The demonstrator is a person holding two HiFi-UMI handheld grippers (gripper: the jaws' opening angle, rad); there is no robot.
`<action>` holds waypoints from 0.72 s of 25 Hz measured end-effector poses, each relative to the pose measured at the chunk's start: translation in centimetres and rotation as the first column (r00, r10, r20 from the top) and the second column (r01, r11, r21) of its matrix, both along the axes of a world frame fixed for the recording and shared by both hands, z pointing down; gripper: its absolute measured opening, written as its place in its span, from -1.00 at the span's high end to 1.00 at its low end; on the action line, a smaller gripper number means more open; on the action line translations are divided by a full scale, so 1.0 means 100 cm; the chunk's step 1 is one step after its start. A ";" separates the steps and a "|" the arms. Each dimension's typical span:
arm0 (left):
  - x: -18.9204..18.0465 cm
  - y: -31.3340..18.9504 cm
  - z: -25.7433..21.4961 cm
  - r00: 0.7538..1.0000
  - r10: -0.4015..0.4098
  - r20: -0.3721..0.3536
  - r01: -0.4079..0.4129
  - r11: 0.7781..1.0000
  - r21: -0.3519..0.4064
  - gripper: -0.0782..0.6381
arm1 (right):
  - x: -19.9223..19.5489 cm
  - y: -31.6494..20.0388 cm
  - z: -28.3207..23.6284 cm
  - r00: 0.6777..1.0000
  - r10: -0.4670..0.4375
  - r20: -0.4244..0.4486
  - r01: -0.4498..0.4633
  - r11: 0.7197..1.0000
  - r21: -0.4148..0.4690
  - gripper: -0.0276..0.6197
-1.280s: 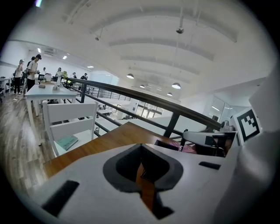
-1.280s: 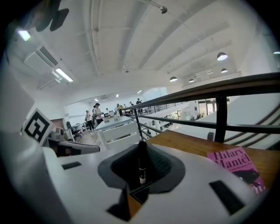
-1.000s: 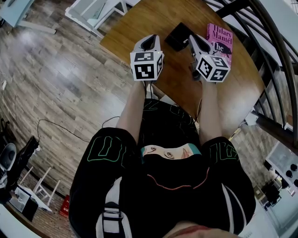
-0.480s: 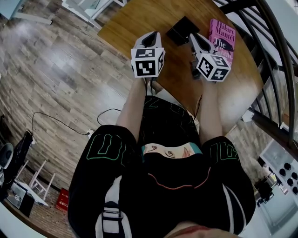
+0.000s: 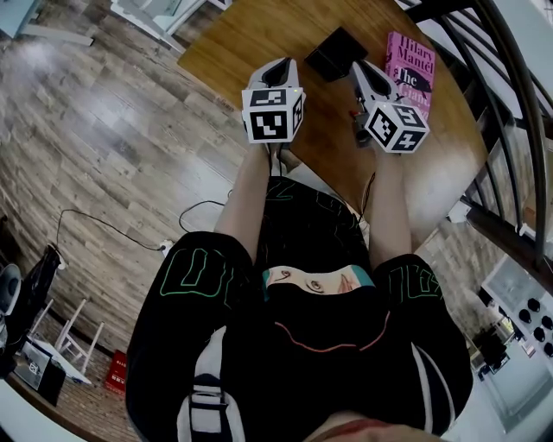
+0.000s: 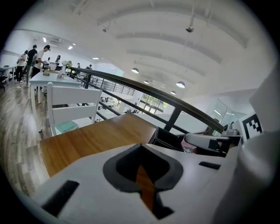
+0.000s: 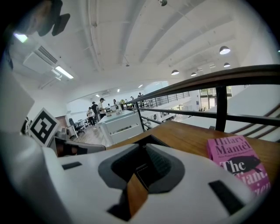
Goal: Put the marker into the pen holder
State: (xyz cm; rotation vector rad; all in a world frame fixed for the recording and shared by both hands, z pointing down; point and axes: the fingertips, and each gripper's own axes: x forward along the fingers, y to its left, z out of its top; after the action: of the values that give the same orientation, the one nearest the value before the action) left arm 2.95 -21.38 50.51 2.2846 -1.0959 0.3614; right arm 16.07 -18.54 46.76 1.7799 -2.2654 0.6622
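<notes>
A black box-shaped pen holder [image 5: 335, 53] stands on the round wooden table [image 5: 259, 34], with a pink book [image 5: 409, 67] to its right. My left gripper [image 5: 278, 69] hovers over the table just left of the holder, jaws together with nothing between them. My right gripper [image 5: 363, 74] hangs between holder and book, also shut and empty. A small dark and red thing [image 5: 355, 116] shows beneath the right gripper; I cannot tell whether it is the marker. The left gripper view shows the holder [image 6: 168, 139] ahead. The right gripper view shows the book [image 7: 238, 159].
A black railing [image 5: 505, 104] curves round the table's far right side. White tables and chairs [image 5: 164, 17] stand beyond the table's left edge. The person's lap and legs lie below the near table edge. Cables [image 5: 112, 229] trail on the wooden floor at left.
Both grippers have drifted slightly farther over the table towards the holder. Their jaws have stayed together.
</notes>
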 end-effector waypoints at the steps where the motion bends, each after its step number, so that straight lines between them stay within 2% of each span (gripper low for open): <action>1: 0.002 0.000 -0.001 1.000 0.005 0.000 -0.005 1.000 0.002 0.76 | 0.003 0.001 -0.001 1.000 0.006 -0.001 -0.006 1.000 0.003 0.75; 10: 0.017 0.006 -0.007 0.999 0.051 -0.003 -0.051 0.999 0.017 0.76 | 0.025 0.015 -0.009 0.997 0.080 -0.020 -0.080 0.997 0.019 0.85; 18: 0.032 0.020 0.005 0.996 0.090 -0.009 -0.090 0.996 -0.017 0.76 | 0.041 0.035 0.003 0.992 0.124 -0.033 -0.125 0.992 -0.019 0.88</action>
State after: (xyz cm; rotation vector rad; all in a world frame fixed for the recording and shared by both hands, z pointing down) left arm 6.13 -19.40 50.97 2.3235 -0.9845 0.3952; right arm 20.21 -15.01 47.01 1.9202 -2.1333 0.6720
